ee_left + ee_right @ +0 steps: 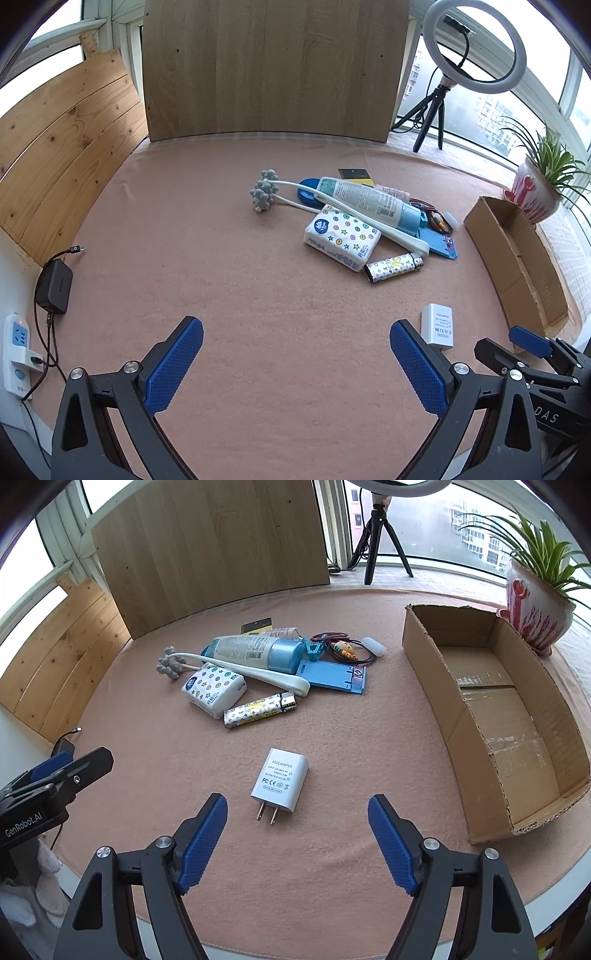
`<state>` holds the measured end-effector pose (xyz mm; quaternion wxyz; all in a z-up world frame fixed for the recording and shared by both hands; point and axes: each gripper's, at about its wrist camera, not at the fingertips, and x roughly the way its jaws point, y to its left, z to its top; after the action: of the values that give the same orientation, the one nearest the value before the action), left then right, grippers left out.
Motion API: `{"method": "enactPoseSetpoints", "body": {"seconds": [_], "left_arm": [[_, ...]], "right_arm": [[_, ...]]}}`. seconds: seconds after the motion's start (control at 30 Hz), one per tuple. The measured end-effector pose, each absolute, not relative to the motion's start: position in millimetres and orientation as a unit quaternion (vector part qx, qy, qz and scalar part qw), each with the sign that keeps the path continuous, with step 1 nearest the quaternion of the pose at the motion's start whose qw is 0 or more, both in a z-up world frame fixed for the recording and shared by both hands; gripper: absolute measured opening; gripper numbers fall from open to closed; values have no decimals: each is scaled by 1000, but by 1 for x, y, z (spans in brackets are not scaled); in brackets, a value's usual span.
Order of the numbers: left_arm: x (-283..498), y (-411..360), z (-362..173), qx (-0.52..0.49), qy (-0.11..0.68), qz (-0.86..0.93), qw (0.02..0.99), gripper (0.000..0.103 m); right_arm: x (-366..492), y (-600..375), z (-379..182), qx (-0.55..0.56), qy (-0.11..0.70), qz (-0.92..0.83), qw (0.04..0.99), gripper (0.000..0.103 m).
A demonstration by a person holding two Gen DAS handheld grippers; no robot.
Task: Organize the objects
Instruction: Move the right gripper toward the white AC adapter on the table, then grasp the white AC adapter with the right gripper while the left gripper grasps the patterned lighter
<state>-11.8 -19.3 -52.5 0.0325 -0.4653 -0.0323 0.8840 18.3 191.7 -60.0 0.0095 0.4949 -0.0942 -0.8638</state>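
Both tongs held wide, nothing gripped: right gripper (pixel 297 843) poised over white adapter (pixel 279 783), left gripper (pixel 296 363) idle | adapter best straddled across its flat sides, then lifted right to cardboard box (pixel 458 716) | pink felt tabletop (pixel 332 738), clutter heaped far, windowed balcony.

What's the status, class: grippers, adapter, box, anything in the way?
Left gripper open, empty. Right gripper open, white adapter lying just ahead, untouched. Cardboard box empty. Path clear.
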Motion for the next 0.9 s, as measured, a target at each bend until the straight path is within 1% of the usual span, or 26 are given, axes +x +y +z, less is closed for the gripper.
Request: {"method": "enactPoseSetpoints", "body": {"seconds": [0.1, 0.17, 0.27, 0.7, 0.83, 0.9], "left_arm": [[-15, -21, -55, -469, -34, 882, 32, 102], [-16, -22, -56, -470, -33, 882, 35, 102], [-18, -24, -58, -471, -38, 881, 37, 102], [-32, -38, -67, -477, -48, 876, 47, 100], [-39, -33, -74, -484, -33, 873, 54, 99], [-43, -30, -76, -487, -30, 871, 59, 98]], "right_arm": [[15, 192, -64, 500, -100, -860, 7, 74], [13, 191, -67, 507, -103, -856, 10, 70], [13, 190, -69, 510, -102, -854, 6, 68], [9, 184, -74, 520, -107, -847, -17, 67], [7, 186, -78, 525, -125, -842, -27, 66], [5, 186, -81, 530, -124, -838, -30, 64]]}}
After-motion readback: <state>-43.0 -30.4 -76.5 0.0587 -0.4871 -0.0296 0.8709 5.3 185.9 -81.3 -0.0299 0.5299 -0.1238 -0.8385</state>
